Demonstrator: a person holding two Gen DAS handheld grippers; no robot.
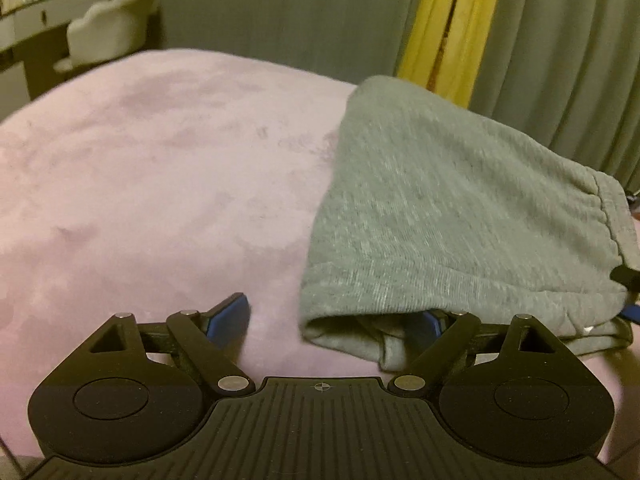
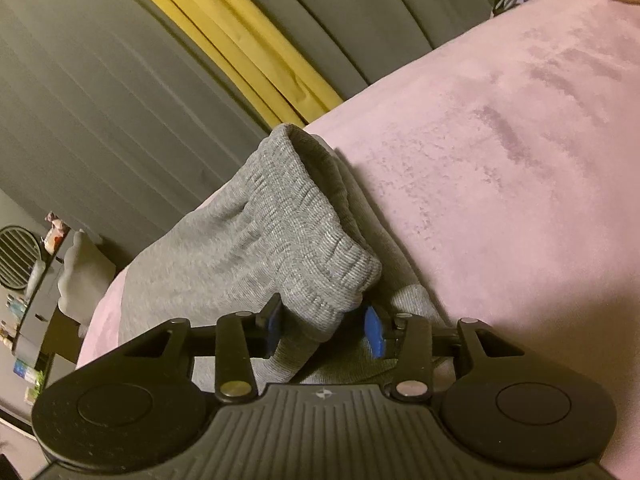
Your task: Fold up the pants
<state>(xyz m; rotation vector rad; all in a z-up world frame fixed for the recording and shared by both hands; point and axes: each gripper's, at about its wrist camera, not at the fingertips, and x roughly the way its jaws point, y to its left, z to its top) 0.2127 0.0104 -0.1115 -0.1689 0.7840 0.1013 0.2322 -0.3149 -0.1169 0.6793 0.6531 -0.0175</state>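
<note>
A: Where are the grey pants (image 1: 452,216) sitting for you?

B: Folded into a thick stack on the pink blanket (image 1: 160,168), over on your right side in the left wrist view. Ribbed waistband (image 2: 320,240) is on top, facing your right gripper (image 2: 324,330).

A: Left gripper (image 1: 332,320) pose?

B: You hold it low and level, just above the blanket, pointing toward the grey curtains (image 1: 280,8). Jaws spread wide. One blue pad (image 1: 230,316) is out over bare blanket; the other one is tucked under the near folded edge of the pants. Nothing pinched between them.

A: Right one?

B: You have it rolled over, so the bed runs diagonally in its view. Fingers sit either side of the waistband corner, with a visible gap between the fabric and the right-hand blue pad (image 2: 374,332). Looks parted, not clamped, though the left-hand pad may be touching cloth; edge is blurry.

A: Background?

B: Yellow curtain strip (image 1: 448,40) between the grey ones, pale chair (image 1: 108,28) by a desk at far left.
</note>
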